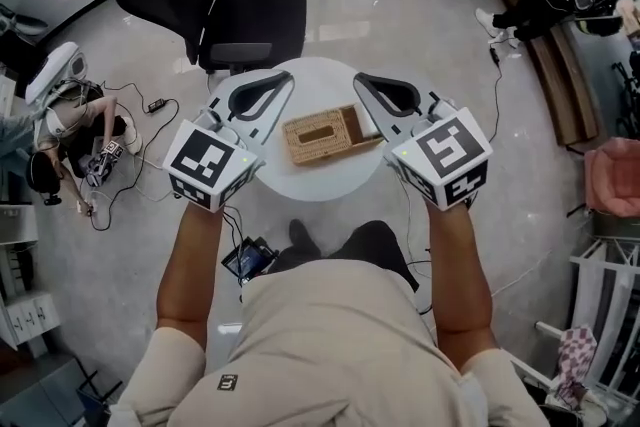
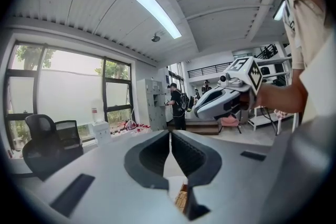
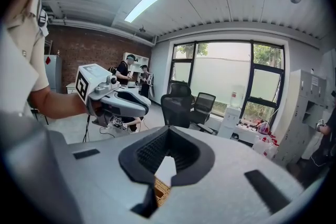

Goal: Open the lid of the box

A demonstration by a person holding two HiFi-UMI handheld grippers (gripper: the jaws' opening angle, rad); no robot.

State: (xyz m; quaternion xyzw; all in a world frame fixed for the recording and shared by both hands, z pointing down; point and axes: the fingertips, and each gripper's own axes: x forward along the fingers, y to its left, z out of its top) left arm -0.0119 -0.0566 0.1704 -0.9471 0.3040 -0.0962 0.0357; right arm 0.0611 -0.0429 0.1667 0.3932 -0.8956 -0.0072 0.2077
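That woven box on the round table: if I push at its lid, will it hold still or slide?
Probably light: the woven box looks like thin wicker, so it may slide on the smooth white table rather than stay put. It sits low and flat, so tipping seems unlikely.

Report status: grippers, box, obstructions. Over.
Left gripper shut, empty, left of the box. Right gripper shut, empty, right of it. Box on the round table, lid on. Nothing seen in the way.
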